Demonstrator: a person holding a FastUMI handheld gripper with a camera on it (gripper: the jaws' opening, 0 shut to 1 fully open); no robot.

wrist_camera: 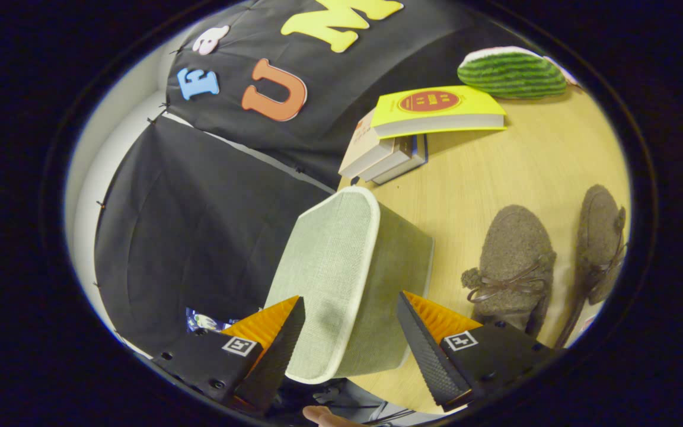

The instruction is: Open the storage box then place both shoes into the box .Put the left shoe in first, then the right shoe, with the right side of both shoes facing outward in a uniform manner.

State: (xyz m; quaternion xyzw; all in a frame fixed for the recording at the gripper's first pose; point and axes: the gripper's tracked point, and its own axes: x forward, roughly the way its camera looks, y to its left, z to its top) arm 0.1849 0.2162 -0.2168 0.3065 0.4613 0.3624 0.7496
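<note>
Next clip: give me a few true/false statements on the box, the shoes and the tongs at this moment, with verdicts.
1. The tongs are open, with the box between the fingers. True.
2. Both shoes are inside the box. False: the near shoe and far shoe sit on the table.
3. A yellow book tops a stack beyond the box. True.
4. The tongs grip a shoe. False: neither finger touches a shoe.

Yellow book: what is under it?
The yellow book tops a stack of books on the table; their covers are hidden. The open gripper straddles the storage box.
</note>
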